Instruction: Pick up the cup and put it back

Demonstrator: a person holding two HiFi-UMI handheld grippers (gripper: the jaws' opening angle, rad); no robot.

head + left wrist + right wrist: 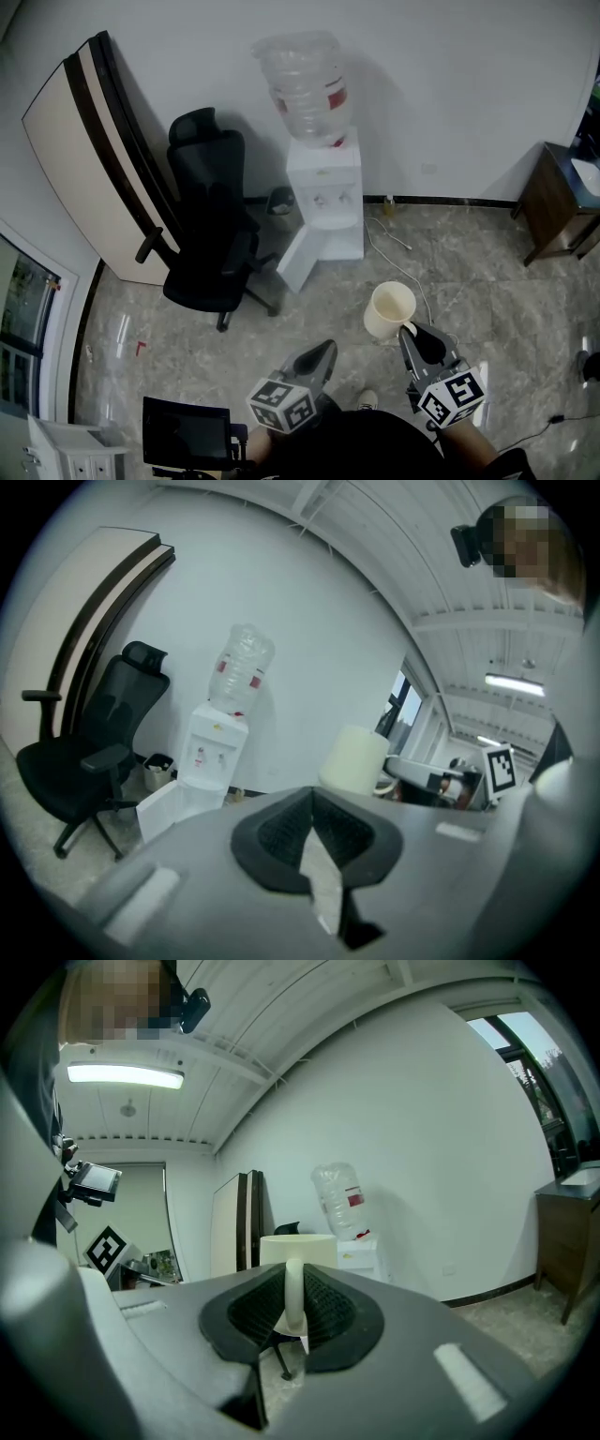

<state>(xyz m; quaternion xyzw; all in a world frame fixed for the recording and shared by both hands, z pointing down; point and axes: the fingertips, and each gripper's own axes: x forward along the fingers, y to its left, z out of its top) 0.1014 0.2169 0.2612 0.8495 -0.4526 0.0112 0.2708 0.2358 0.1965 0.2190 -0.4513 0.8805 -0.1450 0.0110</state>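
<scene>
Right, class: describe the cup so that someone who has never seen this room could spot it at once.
Find the water dispenser against the white wall. In front of it, over the floor, the right gripper grips a cup by its handle. It is plain cream; the left gripper is empty.

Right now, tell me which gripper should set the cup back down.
Right: the right gripper clamps the handle of the cream cup; the left gripper holds nothing.

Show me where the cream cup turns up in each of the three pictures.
Head view: cup lower centre-right, at the right gripper's tip.
Left gripper view: cup centre, beyond the jaws.
Right gripper view: cup centre, handle clamped between the jaws.
Shared landmark: water dispenser.
</scene>
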